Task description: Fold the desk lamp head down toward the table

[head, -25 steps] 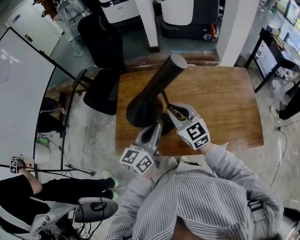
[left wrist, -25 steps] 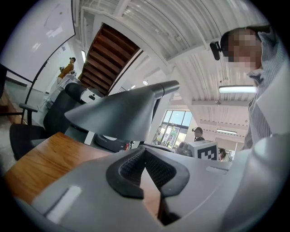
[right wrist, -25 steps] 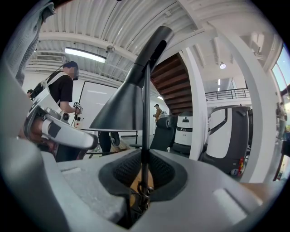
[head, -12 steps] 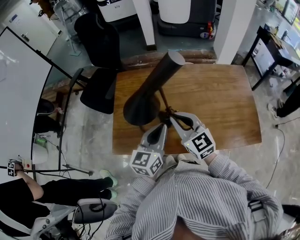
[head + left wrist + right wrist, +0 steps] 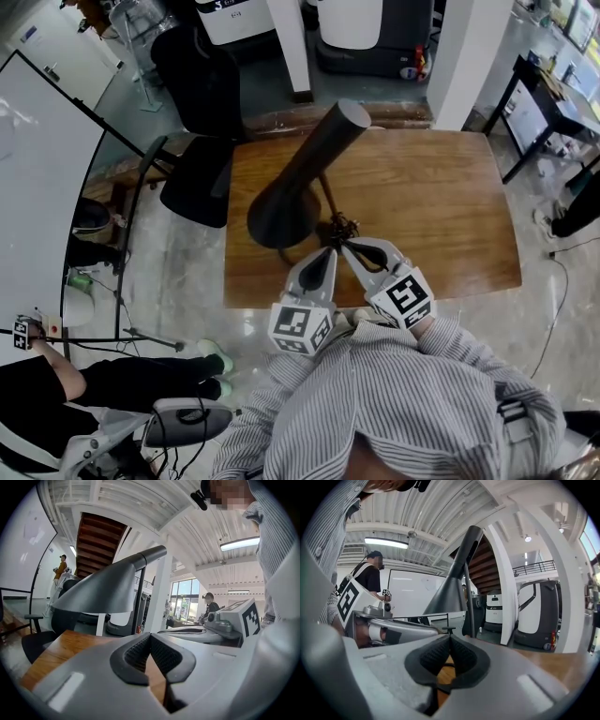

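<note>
DESK LAMP, CENTRE FRAME: The desk lamp head [image 5: 286, 202] tilts above the wooden table [image 5: 441, 206], wide mouth low, narrow end raised toward the top of the frame. Just below it our left gripper [image 5: 327, 253] and right gripper [image 5: 349, 247] sit side by side, each with jaws pressed together on nothing, neither touching the lamp. We judge the fold not yet finished; next comes a downward push on the head. The shade hides the base, and the dark tangle [image 5: 339, 225] beside the stem is too small to identify.
</note>
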Available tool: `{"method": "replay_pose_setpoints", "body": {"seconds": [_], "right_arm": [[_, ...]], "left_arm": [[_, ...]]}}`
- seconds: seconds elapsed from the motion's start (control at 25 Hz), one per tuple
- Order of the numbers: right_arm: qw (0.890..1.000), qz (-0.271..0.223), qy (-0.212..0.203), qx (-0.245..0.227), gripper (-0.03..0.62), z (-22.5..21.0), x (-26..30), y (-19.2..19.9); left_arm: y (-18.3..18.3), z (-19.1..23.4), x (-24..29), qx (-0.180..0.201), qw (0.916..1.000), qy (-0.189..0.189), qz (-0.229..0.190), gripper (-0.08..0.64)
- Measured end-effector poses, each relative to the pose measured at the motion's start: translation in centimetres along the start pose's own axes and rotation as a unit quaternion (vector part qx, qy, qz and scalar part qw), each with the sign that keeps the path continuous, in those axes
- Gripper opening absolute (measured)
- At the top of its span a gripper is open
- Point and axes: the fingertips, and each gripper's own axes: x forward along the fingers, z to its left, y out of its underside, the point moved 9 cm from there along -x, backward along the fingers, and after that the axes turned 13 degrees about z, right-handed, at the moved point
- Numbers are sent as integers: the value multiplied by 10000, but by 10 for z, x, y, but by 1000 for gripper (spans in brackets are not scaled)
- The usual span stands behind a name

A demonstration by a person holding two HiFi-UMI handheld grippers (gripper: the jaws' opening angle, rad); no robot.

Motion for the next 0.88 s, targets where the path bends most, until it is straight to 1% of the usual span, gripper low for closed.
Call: {"method": "replay_pose_setpoints", "body": {"seconds": [0.12,0.32,0.72,0.88], "right_arm": [[10000,-19,-2,-85,0,2,0,-1],[9999,-98,44,-107,0,0,-4,-3],[9998,126,-67,-127,0,3,-2,-1],[9998,165,-40,-122,0,3,-2,1]], "left_arm": [[-1,0,-1,-51,9999,-1,-94,2],[-3,-1,-2,8,9999,-85,-131,2],[-3,2,-4,-34,9997,-202,-101,2],[-2,4,-6,-60,9996,-257,-108,2]]}}
